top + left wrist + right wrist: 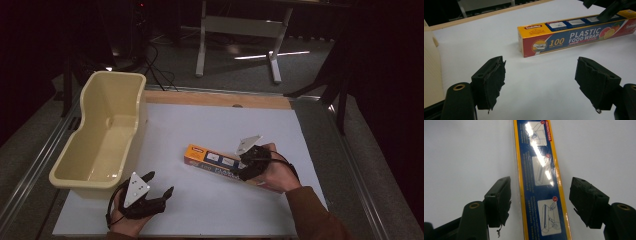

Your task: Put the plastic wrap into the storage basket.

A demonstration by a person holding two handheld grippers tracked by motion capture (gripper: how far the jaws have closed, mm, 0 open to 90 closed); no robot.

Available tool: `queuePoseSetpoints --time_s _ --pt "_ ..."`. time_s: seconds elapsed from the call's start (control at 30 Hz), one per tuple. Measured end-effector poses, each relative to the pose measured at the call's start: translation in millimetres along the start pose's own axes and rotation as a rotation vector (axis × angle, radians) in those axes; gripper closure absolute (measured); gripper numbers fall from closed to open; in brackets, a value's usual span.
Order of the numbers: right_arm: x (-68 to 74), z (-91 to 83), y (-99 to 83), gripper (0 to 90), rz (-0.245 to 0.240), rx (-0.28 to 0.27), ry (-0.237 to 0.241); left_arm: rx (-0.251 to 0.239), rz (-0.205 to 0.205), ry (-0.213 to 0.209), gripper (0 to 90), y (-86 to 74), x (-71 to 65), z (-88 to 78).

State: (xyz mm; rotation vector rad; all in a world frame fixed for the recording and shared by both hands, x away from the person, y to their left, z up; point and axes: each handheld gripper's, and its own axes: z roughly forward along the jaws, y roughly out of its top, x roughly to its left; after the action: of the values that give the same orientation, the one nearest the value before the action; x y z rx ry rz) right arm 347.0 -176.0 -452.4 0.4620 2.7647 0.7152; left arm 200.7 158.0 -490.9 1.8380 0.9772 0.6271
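Note:
A long box of plastic food wrap [212, 161], orange, blue and red, lies flat on the white table top [210, 125] right of centre. My right gripper [246, 165] is open and straddles the box, one jaw on each side of it, neither touching. In the right gripper view the box [541, 185] runs up between the two black jaws. My left gripper [159, 184] is open and empty near the front left of the table. In the left gripper view the box [574, 36] lies ahead of it, beyond bare table.
A cream plastic tub [102, 132] stands along the left edge of the white table top, just beyond my left gripper. A wooden strip [215, 99] borders the far edge. Metal rails run along both sides. A white table frame [240, 30] stands on the floor behind.

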Motion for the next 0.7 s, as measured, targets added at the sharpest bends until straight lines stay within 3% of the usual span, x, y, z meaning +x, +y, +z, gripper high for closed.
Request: queuePoseSetpoints --time_s 0.33,0.63,0.7 --pt "-9.5 18.9 10.6 29.3 -0.013 0.115 0.052 -0.005 0.001 0.001 23.6 0.2 -0.2 -0.3" --pt "-11.0 28.6 21.2 25.6 -0.042 0.217 0.066 -0.005 0.002 -0.002 23.6 0.1 -0.7 0.0" --pt "-13.0 33.9 24.4 26.1 -0.040 0.242 0.091 -0.002 0.002 -0.003 23.6 0.1 -0.5 0.1"
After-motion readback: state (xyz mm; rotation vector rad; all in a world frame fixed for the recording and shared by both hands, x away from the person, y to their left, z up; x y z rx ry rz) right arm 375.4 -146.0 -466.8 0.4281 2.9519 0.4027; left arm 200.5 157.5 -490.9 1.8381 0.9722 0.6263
